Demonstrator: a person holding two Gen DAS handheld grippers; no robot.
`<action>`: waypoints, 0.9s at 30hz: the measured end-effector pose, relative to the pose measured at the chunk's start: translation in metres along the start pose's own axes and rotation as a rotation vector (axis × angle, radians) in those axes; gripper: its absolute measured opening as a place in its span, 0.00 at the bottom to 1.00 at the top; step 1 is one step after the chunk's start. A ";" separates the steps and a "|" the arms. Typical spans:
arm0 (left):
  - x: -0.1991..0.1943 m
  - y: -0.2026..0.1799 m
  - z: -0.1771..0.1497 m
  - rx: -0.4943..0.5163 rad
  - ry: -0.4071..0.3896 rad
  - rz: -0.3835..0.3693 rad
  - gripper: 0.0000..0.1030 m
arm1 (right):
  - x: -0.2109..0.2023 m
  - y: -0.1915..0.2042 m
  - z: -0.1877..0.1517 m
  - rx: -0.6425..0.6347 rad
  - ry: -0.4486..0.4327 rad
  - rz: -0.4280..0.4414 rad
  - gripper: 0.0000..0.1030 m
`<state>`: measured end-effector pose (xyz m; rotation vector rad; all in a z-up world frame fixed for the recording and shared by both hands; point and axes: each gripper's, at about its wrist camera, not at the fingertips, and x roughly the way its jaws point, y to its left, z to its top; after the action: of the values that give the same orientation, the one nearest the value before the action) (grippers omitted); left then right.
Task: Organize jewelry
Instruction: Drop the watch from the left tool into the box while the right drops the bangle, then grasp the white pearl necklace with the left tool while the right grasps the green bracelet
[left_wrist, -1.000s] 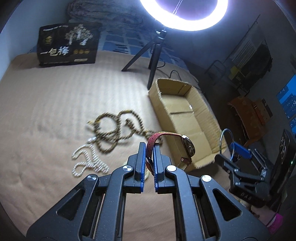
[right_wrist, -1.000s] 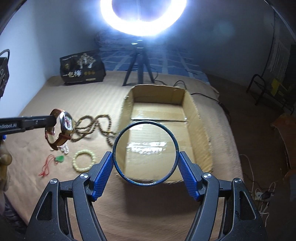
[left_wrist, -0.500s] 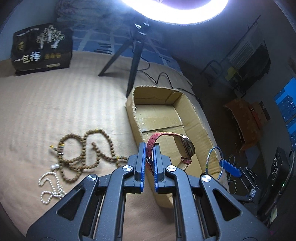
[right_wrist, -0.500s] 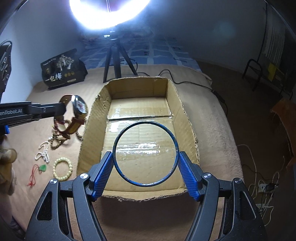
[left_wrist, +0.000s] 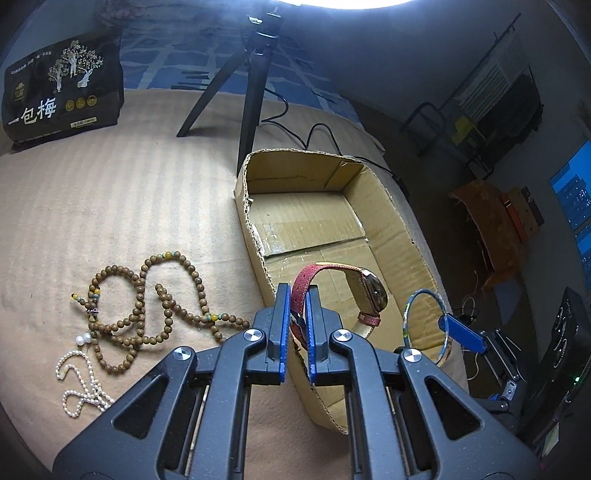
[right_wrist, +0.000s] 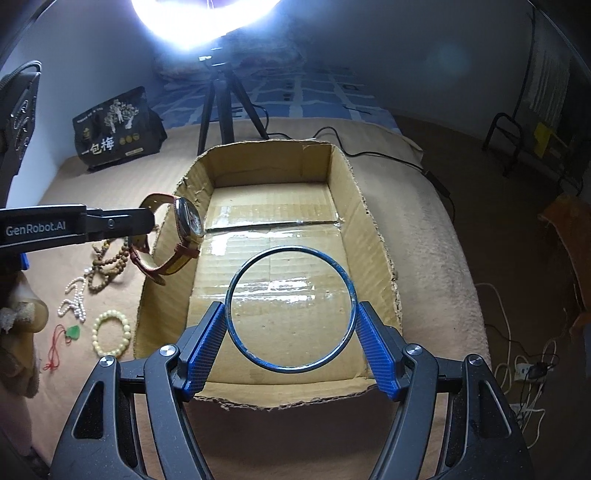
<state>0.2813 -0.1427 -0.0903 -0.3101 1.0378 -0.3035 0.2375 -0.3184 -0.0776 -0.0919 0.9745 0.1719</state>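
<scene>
We are early on: the cardboard box (right_wrist: 373, 236) on the bed holds nothing yet. Our left claw (left_wrist: 295, 325) is clamped on the strap of the watch (left_wrist: 373, 291), held above the box's left wall; our right claw (right_wrist: 291, 332) grips the blue bangle (right_wrist: 290, 310) over the box floor. The wooden bead necklace (left_wrist: 147, 306), pearl strand (left_wrist: 79, 384), cream bracelet (right_wrist: 110, 332) and green pendant (right_wrist: 74, 332) lie unsorted beside it.

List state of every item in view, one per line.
left gripper: shut on watch strap
watch: held above box edge
right gripper: shut on bangle
bangle: held over box
cardboard box: open, nothing inside
wooden beads, pearl strand, cream bracelet, green pendant: lying on blanket
</scene>
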 end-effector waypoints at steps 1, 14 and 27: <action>-0.001 0.000 0.000 -0.002 -0.003 0.000 0.06 | 0.000 0.000 0.000 0.001 0.001 -0.011 0.69; -0.017 0.004 0.002 0.011 -0.038 0.031 0.33 | -0.004 -0.001 -0.002 0.000 -0.008 -0.041 0.78; -0.057 0.022 -0.006 0.046 -0.072 0.106 0.33 | -0.023 0.015 0.000 -0.006 -0.049 -0.022 0.78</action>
<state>0.2515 -0.1006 -0.0564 -0.2225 0.9716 -0.2190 0.2222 -0.3064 -0.0580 -0.1033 0.9239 0.1563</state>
